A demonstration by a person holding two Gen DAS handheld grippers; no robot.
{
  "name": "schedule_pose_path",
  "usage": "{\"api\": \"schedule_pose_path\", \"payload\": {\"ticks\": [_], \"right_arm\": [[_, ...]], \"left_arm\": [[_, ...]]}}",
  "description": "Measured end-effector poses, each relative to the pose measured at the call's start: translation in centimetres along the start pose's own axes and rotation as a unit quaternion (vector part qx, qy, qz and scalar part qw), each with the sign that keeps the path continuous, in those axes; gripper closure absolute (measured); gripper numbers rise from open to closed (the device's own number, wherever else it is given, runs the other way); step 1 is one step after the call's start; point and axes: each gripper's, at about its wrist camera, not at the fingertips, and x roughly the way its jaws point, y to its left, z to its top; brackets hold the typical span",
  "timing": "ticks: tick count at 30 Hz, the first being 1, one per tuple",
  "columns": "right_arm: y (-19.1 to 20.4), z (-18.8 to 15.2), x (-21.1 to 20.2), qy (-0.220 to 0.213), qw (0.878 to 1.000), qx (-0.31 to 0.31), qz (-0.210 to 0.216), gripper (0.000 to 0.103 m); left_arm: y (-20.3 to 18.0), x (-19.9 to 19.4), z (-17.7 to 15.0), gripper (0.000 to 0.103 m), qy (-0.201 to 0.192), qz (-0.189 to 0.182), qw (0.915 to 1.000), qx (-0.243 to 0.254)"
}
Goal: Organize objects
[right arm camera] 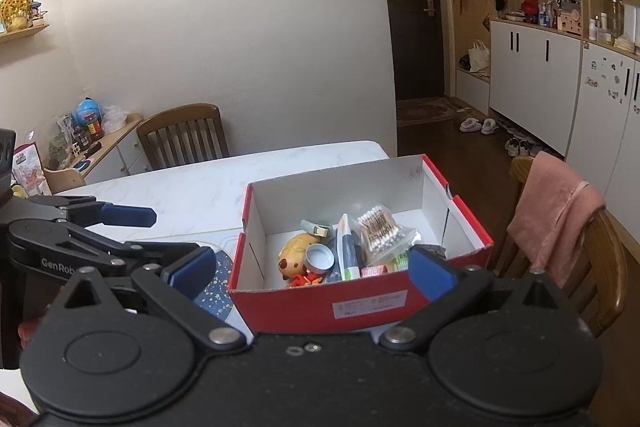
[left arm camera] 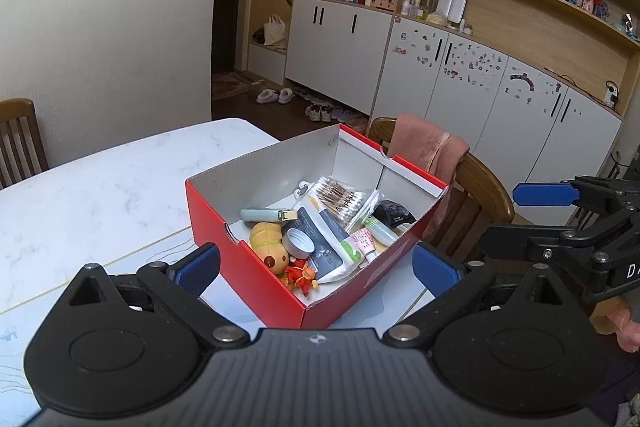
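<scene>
A red shoebox with a white inside stands on the white marble table; it also shows in the right wrist view. In it lie a yellow plush toy, a round tin lid, a bag of cotton swabs, tubes and sachets. My left gripper is open and empty, its blue pads either side of the box's near corner. My right gripper is open and empty just short of the box's near wall; it also shows at the right in the left wrist view.
A wooden chair with a pink cloth stands behind the box. Another wooden chair stands at the table's far side. A speckled blue mat lies left of the box. White cabinets and shelves line the right wall.
</scene>
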Motion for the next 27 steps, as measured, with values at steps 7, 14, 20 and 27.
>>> {"api": "schedule_pose_path", "payload": {"ticks": [7, 14, 20, 27], "right_arm": [[0.4, -0.5, -0.4, 0.005, 1.000, 0.000, -0.007, 0.000], [0.6, -0.9, -0.4, 0.009, 1.000, -0.001, -0.010, 0.000], [0.4, -0.9, -0.2, 0.013, 1.000, 0.002, -0.011, 0.000], [0.2, -0.9, 0.1, 0.018, 1.000, 0.009, -0.011, 0.000]], "left_arm": [[0.3, -0.1, -0.3, 0.000, 0.002, -0.004, 0.9999, -0.013], [0.6, 0.0, -0.5, 0.000, 0.001, -0.003, 0.9997, -0.025], [0.8, 0.2, -0.5, 0.000, 0.000, 0.002, 0.9996, -0.028], [1.2, 0.2, -0.3, 0.000, -0.001, 0.011, 0.9994, -0.032]]}}
